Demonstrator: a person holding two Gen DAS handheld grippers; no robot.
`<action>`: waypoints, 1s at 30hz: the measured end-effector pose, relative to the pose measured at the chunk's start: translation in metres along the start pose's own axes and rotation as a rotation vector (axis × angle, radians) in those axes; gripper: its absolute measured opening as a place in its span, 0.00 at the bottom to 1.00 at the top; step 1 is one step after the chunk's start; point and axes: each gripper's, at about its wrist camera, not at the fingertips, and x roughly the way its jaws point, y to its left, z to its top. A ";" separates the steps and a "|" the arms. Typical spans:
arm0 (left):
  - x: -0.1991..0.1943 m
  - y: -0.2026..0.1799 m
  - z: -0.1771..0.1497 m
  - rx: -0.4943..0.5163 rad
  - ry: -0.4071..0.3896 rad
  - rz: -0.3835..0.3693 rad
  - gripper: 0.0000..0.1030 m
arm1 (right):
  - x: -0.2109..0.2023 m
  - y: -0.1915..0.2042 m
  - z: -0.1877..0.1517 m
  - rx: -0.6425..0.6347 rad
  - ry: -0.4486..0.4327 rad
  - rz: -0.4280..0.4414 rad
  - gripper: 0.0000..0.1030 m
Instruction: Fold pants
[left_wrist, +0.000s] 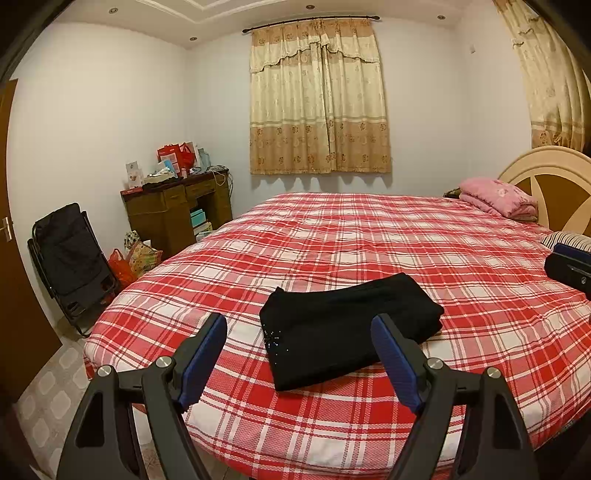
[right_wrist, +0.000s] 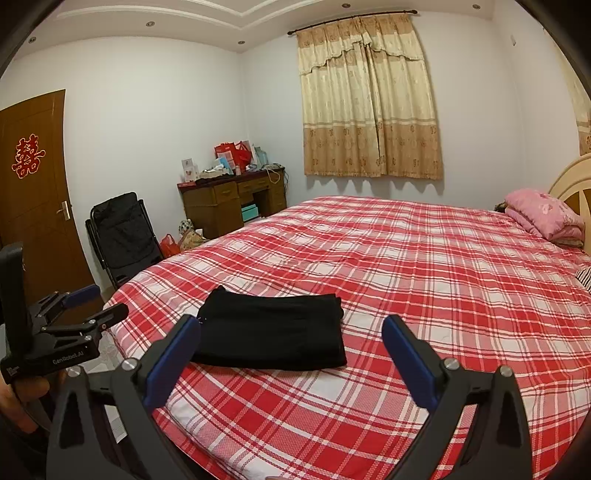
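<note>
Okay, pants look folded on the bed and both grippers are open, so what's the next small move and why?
Probably just back both grippers away and stop. The black pants already lie as a compact folded bundle on the plaid bedspread, and the left gripper and right gripper are open, holding nothing, clear of the cloth. I see no loose leg needing another fold.

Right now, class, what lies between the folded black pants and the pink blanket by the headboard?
Only bare red plaid bedspread. In the right wrist view, nothing sits on it between the black pants and the pink blanket.
</note>
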 end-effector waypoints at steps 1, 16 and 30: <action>0.000 0.000 0.000 0.002 -0.001 0.000 0.79 | 0.000 0.000 0.000 -0.001 0.001 -0.001 0.99; 0.001 -0.005 -0.001 0.024 0.014 -0.005 0.79 | 0.002 0.000 -0.002 -0.012 0.006 -0.007 1.00; 0.000 -0.007 -0.001 0.028 0.014 -0.011 0.80 | 0.002 0.002 -0.004 -0.038 0.000 -0.014 1.00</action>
